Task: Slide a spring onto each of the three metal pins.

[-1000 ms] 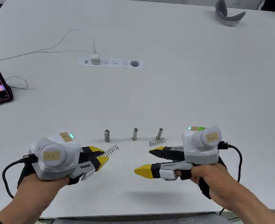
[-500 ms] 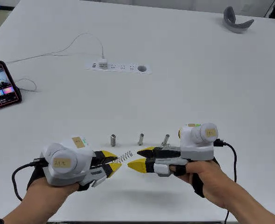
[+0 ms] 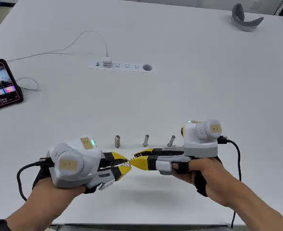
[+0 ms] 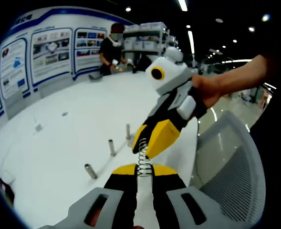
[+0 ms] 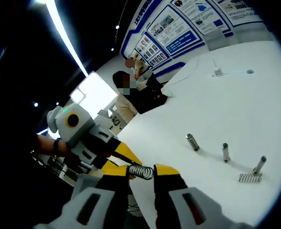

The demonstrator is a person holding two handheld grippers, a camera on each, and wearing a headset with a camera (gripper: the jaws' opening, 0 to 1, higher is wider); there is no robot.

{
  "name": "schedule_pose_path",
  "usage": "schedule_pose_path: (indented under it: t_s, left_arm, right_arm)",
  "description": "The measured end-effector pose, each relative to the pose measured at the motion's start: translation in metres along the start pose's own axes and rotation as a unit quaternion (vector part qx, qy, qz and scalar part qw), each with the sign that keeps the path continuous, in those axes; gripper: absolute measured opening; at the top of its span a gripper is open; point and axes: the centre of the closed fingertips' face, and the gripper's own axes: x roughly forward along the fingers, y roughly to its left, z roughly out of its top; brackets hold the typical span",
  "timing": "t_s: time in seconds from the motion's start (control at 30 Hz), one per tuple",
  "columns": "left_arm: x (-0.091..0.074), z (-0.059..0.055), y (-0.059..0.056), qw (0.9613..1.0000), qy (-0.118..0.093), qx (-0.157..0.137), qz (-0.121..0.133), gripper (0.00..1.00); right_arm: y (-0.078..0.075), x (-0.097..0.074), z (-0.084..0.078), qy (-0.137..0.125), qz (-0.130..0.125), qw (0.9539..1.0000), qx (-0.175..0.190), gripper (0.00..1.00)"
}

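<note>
Left gripper [image 3: 126,166] fingers clenched on small coiled metal spring [image 4: 142,161]. Right gripper [image 3: 137,161] fingers flanked its free end; could not tell if grasping.

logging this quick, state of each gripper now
Left gripper: closed on the spring.
Right gripper: fingers around the spring's free end; grip cannot be told.

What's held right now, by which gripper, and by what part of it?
The left gripper pinches the spring by one end. The spring's other end sits between the fingers of the right gripper; whether they clamp it cannot be told.
</note>
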Motion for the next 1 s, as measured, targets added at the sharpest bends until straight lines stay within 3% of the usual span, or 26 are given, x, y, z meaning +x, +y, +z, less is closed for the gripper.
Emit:
schedule_pose_path:
  t_s: [0.57, 0.87, 1.0]
  left_arm:
    - [0.003, 0.000, -0.004, 0.9998, 0.004, 0.007, -0.016, 0.10]
    - [0.006, 0.004, -0.004, 0.9997, -0.004, 0.001, -0.022, 0.09]
    - [0.007, 0.005, -0.006, 0.9995, -0.007, 0.003, -0.030, 0.09]
  right_arm:
    - [0.013, -0.003, 0.004, 0.018, 0.021, 0.9995, -0.014, 0.12]
    - [0.014, -0.005, 0.007, 0.052, 0.011, 0.9972, -0.053, 0.12]
    - [0.014, -0.006, 0.006, 0.077, 0.005, 0.9939, -0.080, 0.12]
